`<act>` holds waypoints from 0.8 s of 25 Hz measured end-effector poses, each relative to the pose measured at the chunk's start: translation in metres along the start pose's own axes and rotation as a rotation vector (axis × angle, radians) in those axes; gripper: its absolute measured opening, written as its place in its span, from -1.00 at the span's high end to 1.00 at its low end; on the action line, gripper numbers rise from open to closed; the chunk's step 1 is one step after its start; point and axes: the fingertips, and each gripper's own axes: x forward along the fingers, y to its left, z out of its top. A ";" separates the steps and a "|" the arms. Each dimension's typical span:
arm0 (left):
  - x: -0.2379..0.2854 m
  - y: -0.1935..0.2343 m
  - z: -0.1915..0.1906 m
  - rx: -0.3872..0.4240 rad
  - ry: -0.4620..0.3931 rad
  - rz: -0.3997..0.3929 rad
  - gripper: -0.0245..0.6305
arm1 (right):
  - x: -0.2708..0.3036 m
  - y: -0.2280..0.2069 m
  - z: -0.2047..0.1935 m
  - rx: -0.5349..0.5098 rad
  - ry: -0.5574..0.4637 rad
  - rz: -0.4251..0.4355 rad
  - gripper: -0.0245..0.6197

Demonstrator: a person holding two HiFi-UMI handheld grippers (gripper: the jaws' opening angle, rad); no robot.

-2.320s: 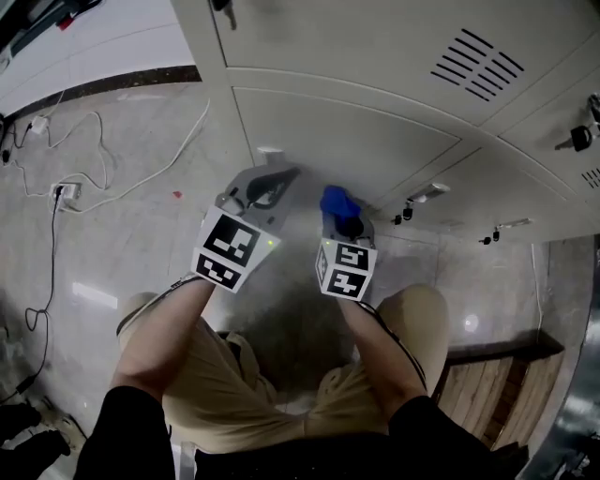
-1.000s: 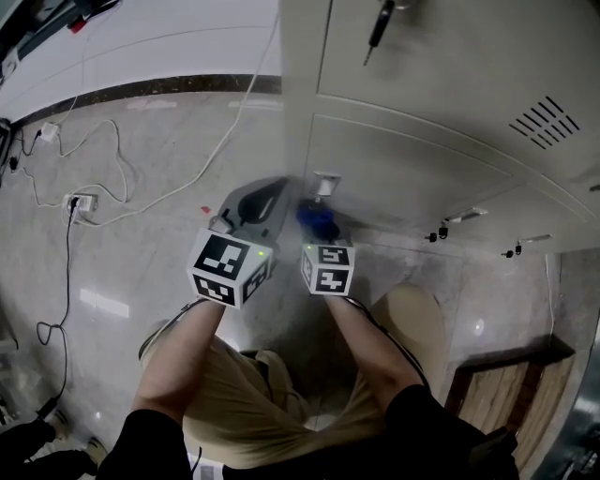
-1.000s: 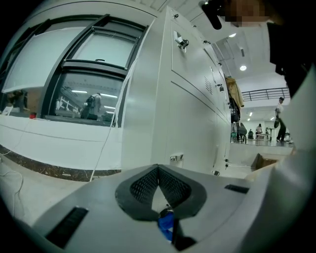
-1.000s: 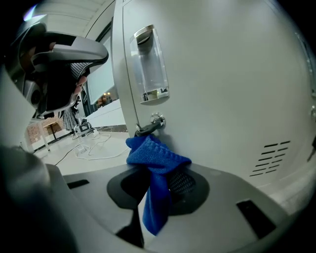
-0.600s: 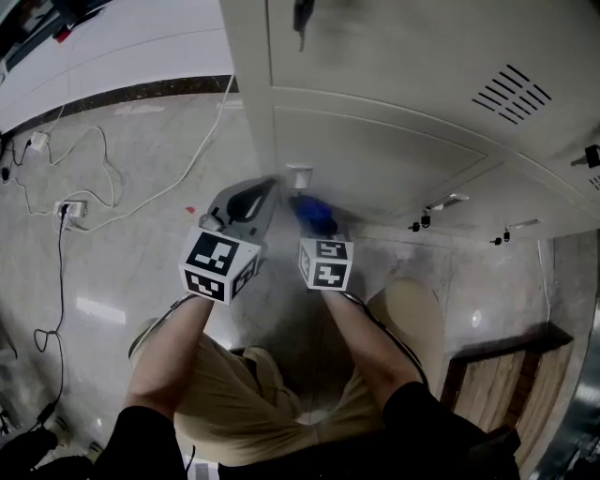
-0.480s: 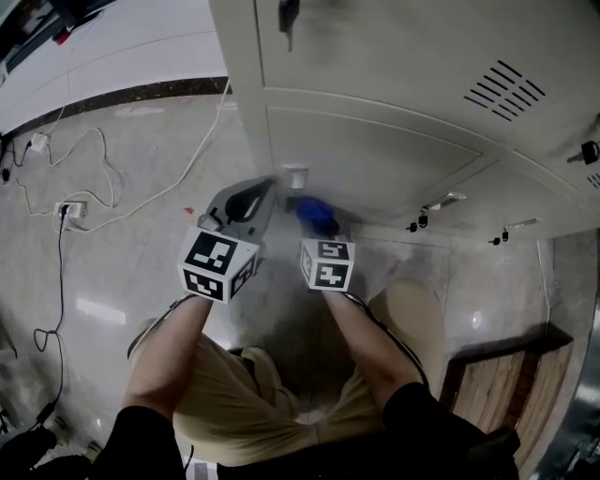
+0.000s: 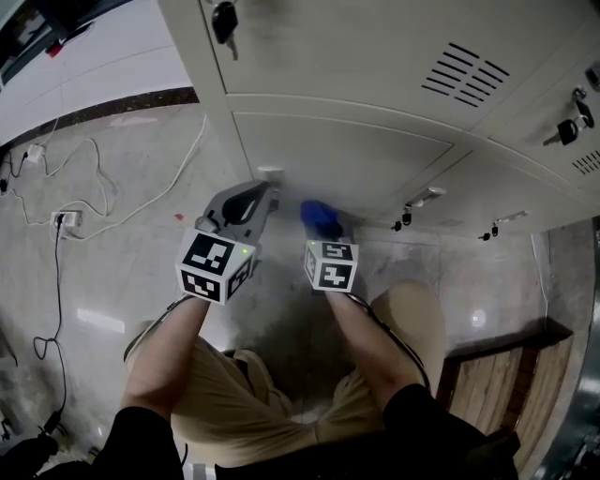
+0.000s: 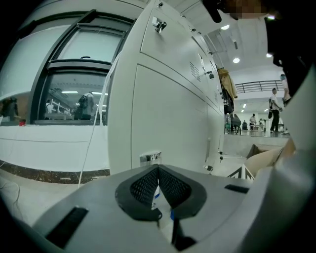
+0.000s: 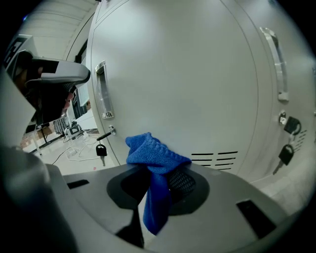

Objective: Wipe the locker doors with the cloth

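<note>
Crouching before a bank of pale grey lockers point(image 7: 375, 47), a person in tan trousers point(image 7: 234, 403) holds a gripper in each hand, both pointed at the lowest locker door point(image 7: 356, 155).

The right gripper point(image 7: 324, 225) has its fingers point(image 9: 183, 182) clamped on a bright blue cloth point(image 9: 154, 155). The cloth is bunched into a knitted-looking wad that sticks out past the fingertips towards the door, and a loose tail hangs down between the fingers towards the gripper's body. From above, the wad sits ahead of the fingertips, low on the door near the floor. Whether it is pressed against the metal or just short of it cannot be told. In the right gripper view, the door fills the space beyond the fingertips. A row of vent slots point(image 9: 215, 159) lies just to the right of the fingers. A key point(image 9: 101, 150) dangles from a lock to their left, below an upright handle point(image 9: 101, 91).

The left gripper point(image 7: 265, 193) is held just beside the right one. Its black ribbed fingers point(image 8: 145, 185) are closed tip to tip. Directly beyond the fingertips is a small shiny metal handle point(image 8: 149, 157) at the door's left edge, close to the tips but apart from them.

White cables point(image 7: 94, 178) trail across the polished stone floor point(image 7: 112, 262), well off to the left of the left fingers. More keys point(image 7: 225, 21) hang from the locker doors above.
</note>
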 end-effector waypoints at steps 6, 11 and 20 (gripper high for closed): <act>0.013 -0.021 0.006 0.021 -0.003 -0.030 0.90 | -0.012 -0.028 0.000 0.022 0.004 -0.033 0.65; 0.028 -0.043 0.016 0.041 -0.016 -0.058 0.90 | -0.023 -0.059 0.000 0.044 0.001 -0.075 0.65; 0.037 -0.072 0.019 0.107 -0.004 -0.096 0.90 | -0.047 -0.121 -0.005 0.142 0.004 -0.216 0.65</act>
